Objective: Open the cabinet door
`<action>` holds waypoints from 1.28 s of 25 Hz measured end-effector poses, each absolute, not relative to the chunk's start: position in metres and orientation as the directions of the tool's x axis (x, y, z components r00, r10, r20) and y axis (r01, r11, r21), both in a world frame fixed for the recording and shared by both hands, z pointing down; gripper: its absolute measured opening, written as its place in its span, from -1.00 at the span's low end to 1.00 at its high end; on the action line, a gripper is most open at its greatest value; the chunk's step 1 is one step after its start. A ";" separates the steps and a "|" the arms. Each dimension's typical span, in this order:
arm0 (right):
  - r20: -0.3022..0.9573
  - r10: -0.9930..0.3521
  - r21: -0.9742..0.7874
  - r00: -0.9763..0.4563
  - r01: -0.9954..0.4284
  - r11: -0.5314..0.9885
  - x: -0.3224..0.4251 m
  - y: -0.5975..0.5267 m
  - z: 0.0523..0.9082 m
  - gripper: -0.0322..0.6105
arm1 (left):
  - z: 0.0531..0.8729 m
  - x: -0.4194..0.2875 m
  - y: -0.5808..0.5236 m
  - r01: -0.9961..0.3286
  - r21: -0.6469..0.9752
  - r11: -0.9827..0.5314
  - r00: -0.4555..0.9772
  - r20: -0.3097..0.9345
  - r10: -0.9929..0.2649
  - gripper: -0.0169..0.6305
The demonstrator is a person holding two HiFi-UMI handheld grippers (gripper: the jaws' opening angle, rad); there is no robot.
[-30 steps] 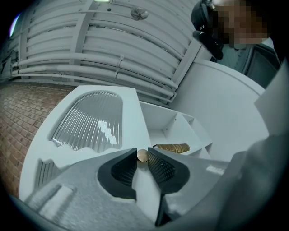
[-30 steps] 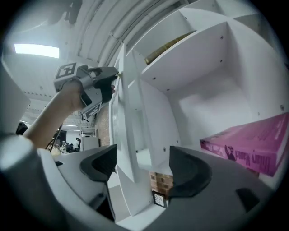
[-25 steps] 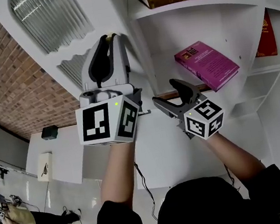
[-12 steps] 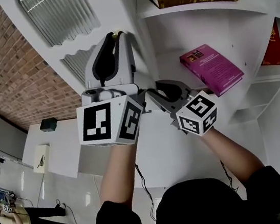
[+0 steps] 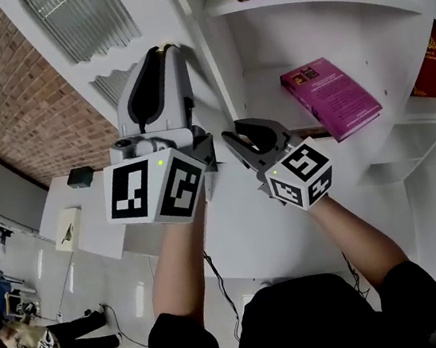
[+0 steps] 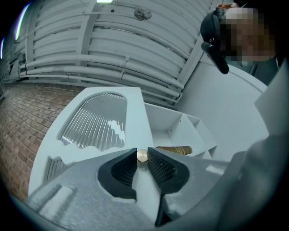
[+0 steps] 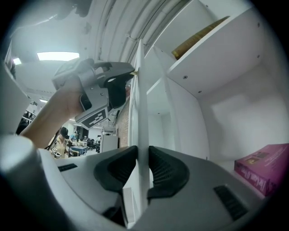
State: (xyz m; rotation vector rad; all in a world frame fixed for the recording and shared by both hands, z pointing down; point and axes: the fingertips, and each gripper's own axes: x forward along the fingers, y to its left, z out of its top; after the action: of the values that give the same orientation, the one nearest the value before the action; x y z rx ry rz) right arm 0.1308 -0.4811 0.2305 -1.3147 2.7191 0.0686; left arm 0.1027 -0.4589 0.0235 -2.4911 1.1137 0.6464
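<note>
Left gripper [image 5: 164, 50] clenched on brass knob [image 6: 142, 155]; right gripper [image 5: 238, 132] just closed on cabinet door [image 5: 153, 13] edge. Likely rigid, light; knob slick.

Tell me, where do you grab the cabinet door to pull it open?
By the round gold knob near the free edge of the door, pinched from the front; it sticks out, and the left gripper is shut on it. The thin free edge also fits jaws coming edge-on: the right gripper has just been closing on it, with the edge between its jaws.
</note>
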 end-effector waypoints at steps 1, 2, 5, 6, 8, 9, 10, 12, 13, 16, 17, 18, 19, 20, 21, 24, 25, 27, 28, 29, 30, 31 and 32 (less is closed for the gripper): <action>-0.127 -0.775 -0.006 -0.619 -0.781 0.624 0.130 -0.478 0.229 -0.64 | 0.023 0.101 -0.457 -0.762 -0.115 -0.637 0.590 -0.527 -0.611 -0.70; -0.127 -0.775 0.006 -0.619 -0.782 0.624 0.128 -0.476 0.228 -0.64 | 0.021 0.100 -0.455 -0.761 -0.114 -0.639 0.593 -0.524 -0.612 -0.70; -0.127 -0.777 0.047 -0.616 -0.786 0.616 0.121 -0.466 0.227 -0.66 | 0.020 0.094 -0.446 -0.753 -0.105 -0.649 0.602 -0.509 -0.615 -0.70; -0.129 -0.774 0.045 -0.620 -0.783 0.620 0.119 -0.462 0.228 -0.67 | 0.022 0.090 -0.443 -0.753 -0.103 -0.649 0.602 -0.506 -0.618 -0.70; -0.134 -0.767 0.026 -0.627 -0.776 0.630 0.114 -0.454 0.231 -0.68 | 0.024 0.083 -0.436 -0.754 -0.096 -0.650 0.600 -0.504 -0.621 -0.70; -0.134 -0.767 0.019 -0.627 -0.776 0.631 0.111 -0.451 0.231 -0.68 | 0.025 0.080 -0.434 -0.751 -0.087 -0.655 0.600 -0.504 -0.622 -0.70; -0.132 -0.770 0.018 -0.625 -0.778 0.628 0.108 -0.448 0.231 -0.68 | 0.025 0.077 -0.431 -0.747 -0.076 -0.661 0.600 -0.504 -0.621 -0.70; -0.126 -0.776 0.024 -0.617 -0.784 0.620 0.102 -0.442 0.231 -0.68 | 0.025 0.070 -0.426 -0.740 -0.058 -0.670 0.600 -0.507 -0.618 -0.70; -0.125 -0.781 0.026 -0.613 -0.788 0.615 0.099 -0.439 0.231 -0.69 | 0.025 0.067 -0.424 -0.737 -0.054 -0.674 0.601 -0.509 -0.616 -0.70; -0.123 -0.803 0.029 -0.583 -0.811 0.584 0.090 -0.430 0.232 -0.69 | 0.025 0.057 -0.416 -0.718 -0.048 -0.695 0.616 -0.510 -0.601 -0.70; -0.120 -0.814 0.028 -0.568 -0.822 0.569 0.087 -0.428 0.233 -0.69 | 0.026 0.055 -0.414 -0.709 -0.047 -0.704 0.623 -0.509 -0.594 -0.70; -0.116 -0.826 0.027 -0.552 -0.833 0.553 0.084 -0.426 0.234 -0.69 | 0.027 0.052 -0.412 -0.699 -0.046 -0.713 0.631 -0.507 -0.586 -0.70; -0.111 -0.837 0.023 -0.536 -0.843 0.537 0.082 -0.424 0.235 -0.69 | 0.028 0.049 -0.411 -0.689 -0.045 -0.723 0.641 -0.505 -0.578 -0.70; -0.107 -0.848 0.016 -0.518 -0.854 0.520 0.079 -0.423 0.235 -0.69 | 0.028 0.046 -0.410 -0.676 -0.044 -0.735 0.651 -0.503 -0.569 -0.70; -0.105 -0.859 0.009 -0.501 -0.864 0.503 0.077 -0.421 0.235 -0.68 | 0.028 0.043 -0.408 -0.662 -0.042 -0.748 0.662 -0.501 -0.558 -0.70; -0.105 -0.882 -0.013 -0.460 -0.886 0.464 0.069 -0.411 0.236 -0.68 | 0.029 0.034 -0.400 -0.617 -0.028 -0.786 0.690 -0.499 -0.524 -0.70; -0.105 -0.888 -0.018 -0.448 -0.892 0.452 0.066 -0.407 0.237 -0.68 | 0.030 0.031 -0.397 -0.605 -0.026 -0.796 0.699 -0.496 -0.515 -0.70; -0.105 -0.898 -0.023 -0.428 -0.901 0.432 0.059 -0.401 0.238 -0.68 | 0.031 0.024 -0.392 -0.580 -0.024 -0.814 0.716 -0.492 -0.496 -0.70; -0.107 -0.902 -0.026 -0.419 -0.906 0.423 0.054 -0.399 0.238 -0.68 | 0.031 0.019 -0.389 -0.569 -0.022 -0.822 0.722 -0.492 -0.487 -0.70; -0.109 -0.906 -0.028 -0.409 -0.910 0.415 0.049 -0.396 0.238 -0.68 | 0.031 0.014 -0.387 -0.559 -0.019 -0.829 0.727 -0.494 -0.478 -0.70; -0.110 -0.910 -0.028 -0.401 -0.913 0.406 0.043 -0.393 0.238 -0.68 | 0.031 0.009 -0.385 -0.548 -0.015 -0.836 0.730 -0.496 -0.470 -0.70; -0.109 -0.913 -0.027 -0.394 -0.917 0.399 0.037 -0.390 0.237 -0.68 | 0.031 0.003 -0.383 -0.538 -0.009 -0.843 0.734 -0.497 -0.463 -0.70; -0.105 -0.915 -0.024 -0.389 -0.919 0.393 0.031 -0.387 0.237 -0.69 | 0.030 -0.003 -0.381 -0.527 -0.003 -0.850 0.738 -0.498 -0.456 -0.70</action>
State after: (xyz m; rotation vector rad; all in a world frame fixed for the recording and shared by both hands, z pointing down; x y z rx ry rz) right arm 0.0315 -0.3871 0.2372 -1.6757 2.5363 0.0577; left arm -0.0026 -0.3811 0.0304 -2.7928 0.7951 0.7431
